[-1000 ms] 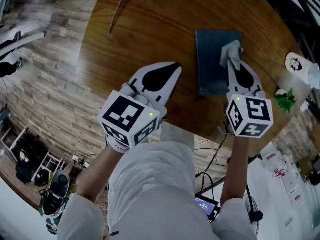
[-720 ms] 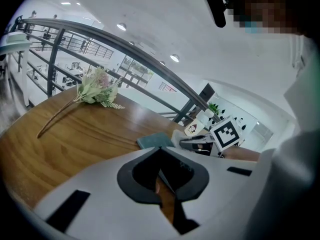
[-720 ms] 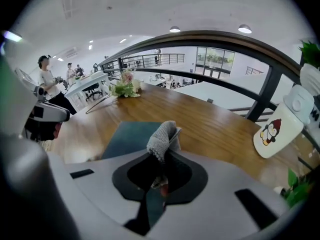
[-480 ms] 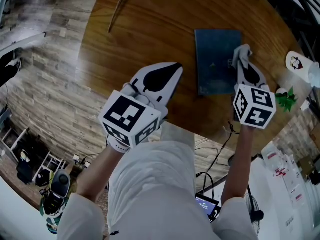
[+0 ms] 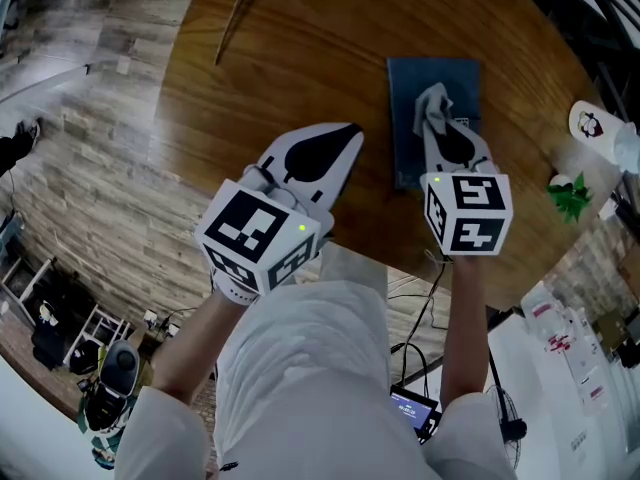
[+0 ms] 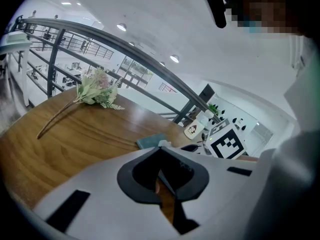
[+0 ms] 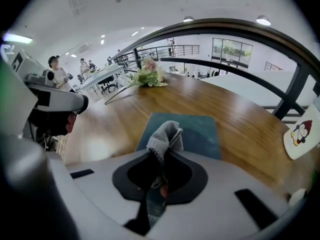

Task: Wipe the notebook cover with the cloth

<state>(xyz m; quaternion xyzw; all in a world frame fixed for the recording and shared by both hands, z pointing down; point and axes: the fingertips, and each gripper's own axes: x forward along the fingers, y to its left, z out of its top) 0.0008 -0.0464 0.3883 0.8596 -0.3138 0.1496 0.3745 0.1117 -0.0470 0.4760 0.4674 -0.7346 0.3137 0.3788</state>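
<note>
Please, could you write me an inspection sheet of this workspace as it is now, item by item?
Surface: round wooden table, no spills seen.
Job's things: dark teal notebook lies flat on the table; grey cloth is over its cover.
Clutter: flower sprig at the far edge; penguin card and small green plant at the right.
Grippers: right gripper shut on the cloth, over the notebook; left gripper shut, empty, beside the notebook.
Cables: black cable hangs below the table's near edge.
Surroundings: plank floor; curved railing behind the table.
</note>
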